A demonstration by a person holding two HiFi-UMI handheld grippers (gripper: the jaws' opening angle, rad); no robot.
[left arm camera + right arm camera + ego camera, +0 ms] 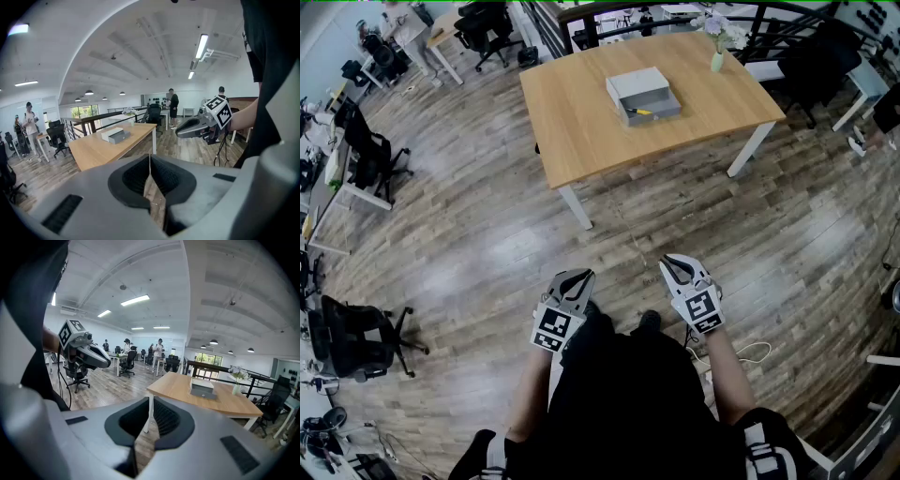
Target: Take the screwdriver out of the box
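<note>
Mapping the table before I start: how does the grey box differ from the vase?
The grey box is low, wide and mid-table, open with a screwdriver inside; the vase is slim, upright, near the far edge, holding flowers. Both stand on the wooden table.

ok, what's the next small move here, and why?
Probably step toward the table. The left tongs and right tongs both hang shut and empty over the floor, well short of the box, where the screwdriver lies in view.
</note>
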